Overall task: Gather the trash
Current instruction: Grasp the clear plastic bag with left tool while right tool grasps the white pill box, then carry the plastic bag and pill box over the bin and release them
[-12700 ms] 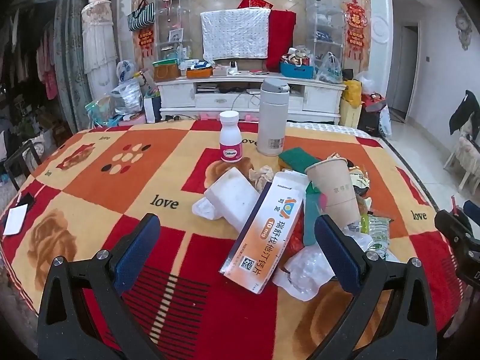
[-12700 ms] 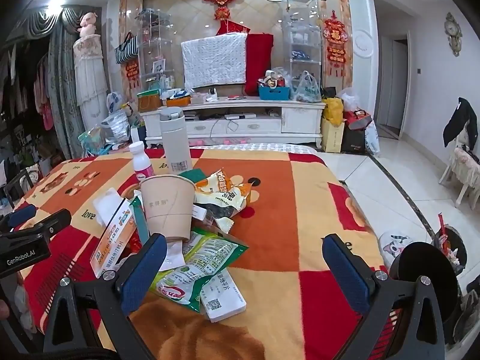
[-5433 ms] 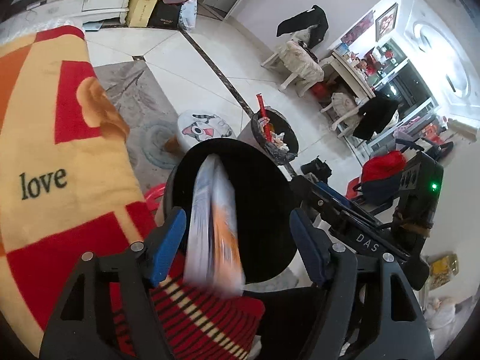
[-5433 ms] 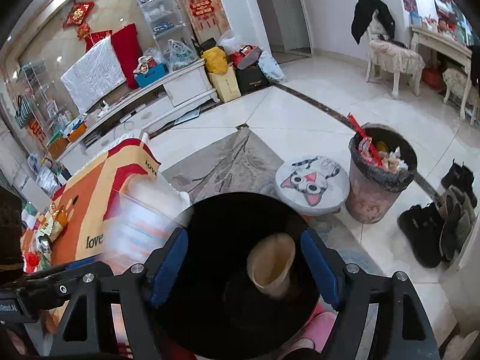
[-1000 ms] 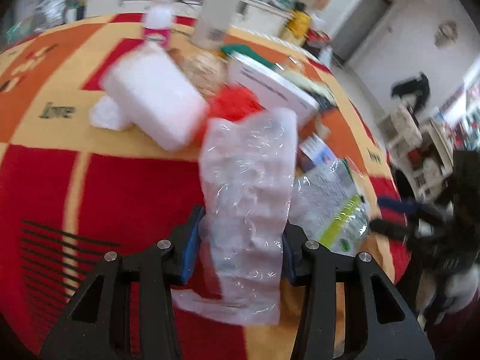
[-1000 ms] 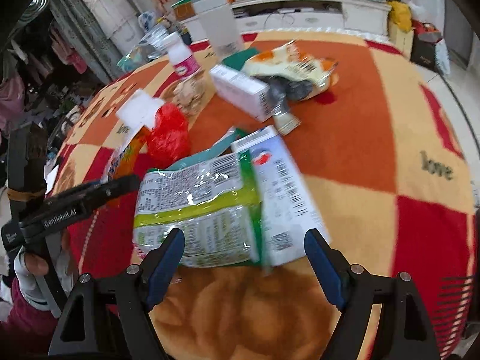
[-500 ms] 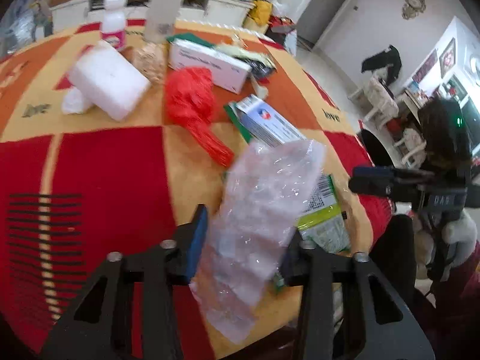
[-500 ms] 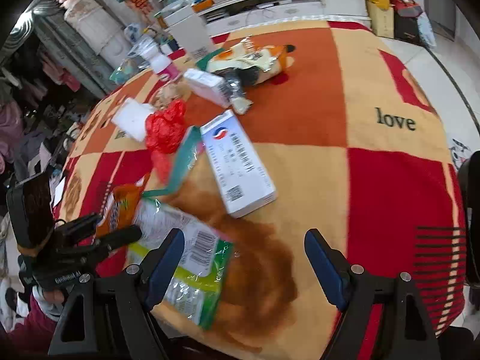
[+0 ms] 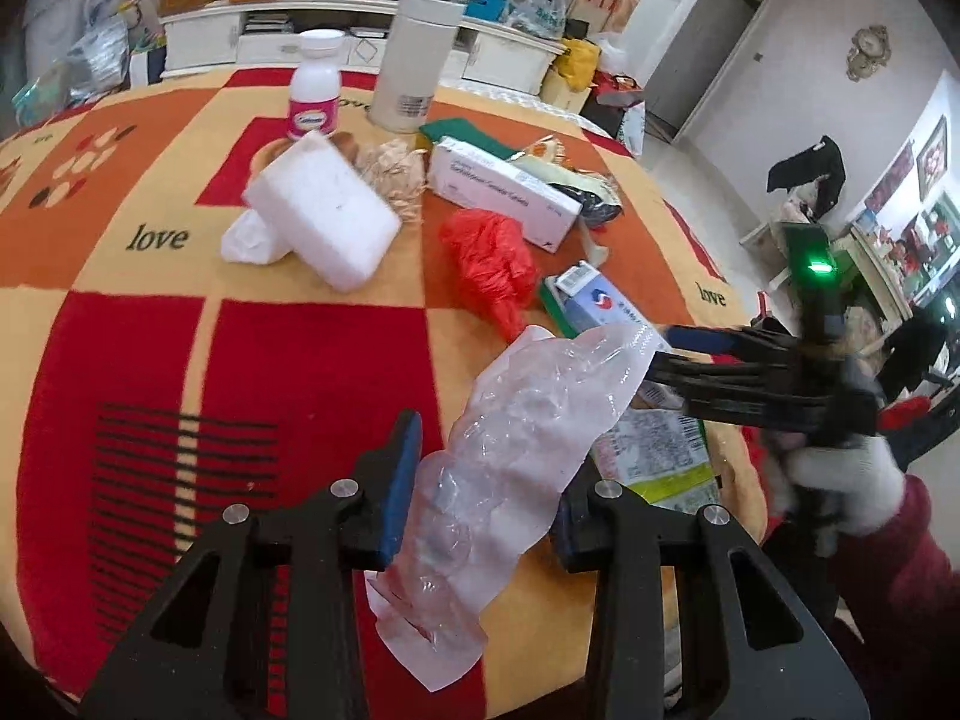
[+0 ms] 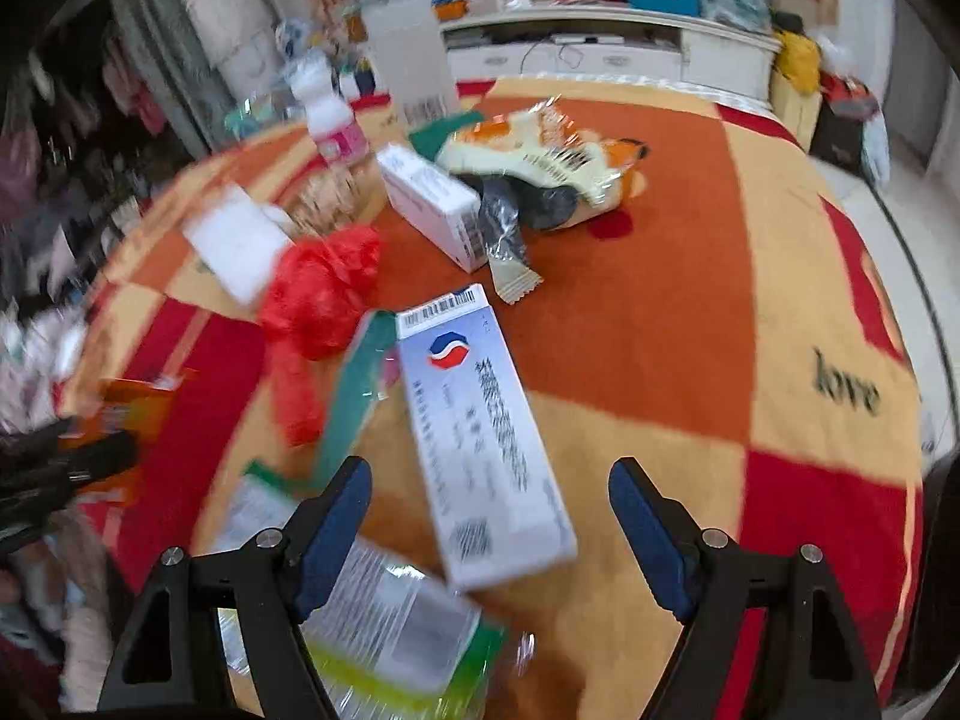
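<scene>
My left gripper (image 9: 480,480) is shut on a crumpled clear plastic bag (image 9: 528,438) and holds it above the table's near edge. My right gripper (image 10: 489,510) is open and empty, its fingers either side of a white and blue medicine box (image 10: 480,438) lying on the cloth. The right gripper also shows in the left wrist view (image 9: 672,354), over the same box (image 9: 600,306). A green snack wrapper (image 10: 384,642) lies under its left finger. A red plastic bag (image 10: 318,294) lies left of the box.
On the red and orange cloth (image 9: 180,360) lie a white foam block (image 9: 324,216), another white box (image 9: 504,192), a snack packet (image 10: 540,162), a pink-labelled bottle (image 9: 315,84) and a white flask (image 9: 414,54). A cabinet stands behind the table.
The left gripper with the plastic bag swung back toward the table. The right gripper moved down and forward over the medicine box, which now lies between its fingers.
</scene>
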